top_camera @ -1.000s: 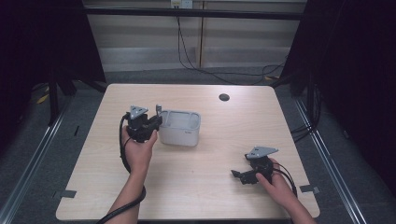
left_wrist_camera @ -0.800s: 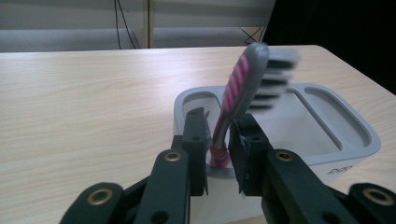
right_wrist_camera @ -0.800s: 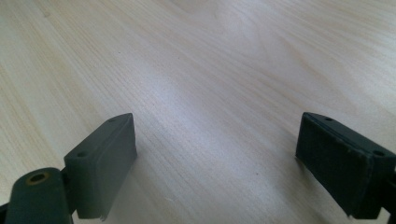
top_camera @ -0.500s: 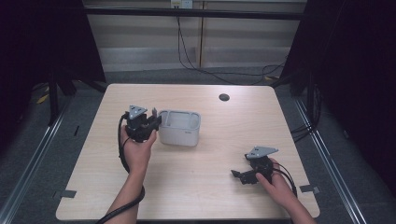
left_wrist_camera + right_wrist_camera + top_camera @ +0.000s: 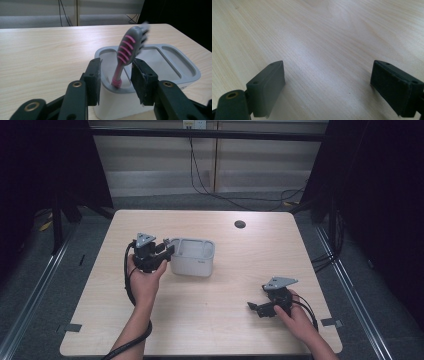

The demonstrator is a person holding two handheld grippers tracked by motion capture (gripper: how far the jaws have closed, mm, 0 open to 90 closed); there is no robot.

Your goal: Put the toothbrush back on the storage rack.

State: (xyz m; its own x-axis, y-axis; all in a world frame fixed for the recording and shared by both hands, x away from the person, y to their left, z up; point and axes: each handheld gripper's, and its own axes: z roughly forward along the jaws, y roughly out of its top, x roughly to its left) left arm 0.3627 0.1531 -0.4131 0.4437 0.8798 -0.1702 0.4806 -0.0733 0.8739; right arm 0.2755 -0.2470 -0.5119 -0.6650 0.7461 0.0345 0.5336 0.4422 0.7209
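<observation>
A grey toothbrush with pink ribs (image 5: 127, 47) stands tilted in the near end compartment of a light grey holder (image 5: 175, 67), its head blurred. My left gripper (image 5: 116, 72) is at that end of the holder (image 5: 192, 262). Its jaws have just been opening and now stand either side of the brush's neck without touching it. In the high view the left gripper (image 5: 169, 247) is at the holder's left end. My right gripper (image 5: 255, 309) rests low over the table's front right, open, with bare wood between its jaws (image 5: 327, 85).
The holder's other two compartments look empty. A small black round disc (image 5: 240, 224) sits in the wooden table (image 5: 225, 330) near its far edge. Cables run across the floor behind the table, and metal rails flank it on both sides.
The left gripper's jaws have spread apart and let go of the toothbrush, which now stands in the holder. Neither hand has moved.
</observation>
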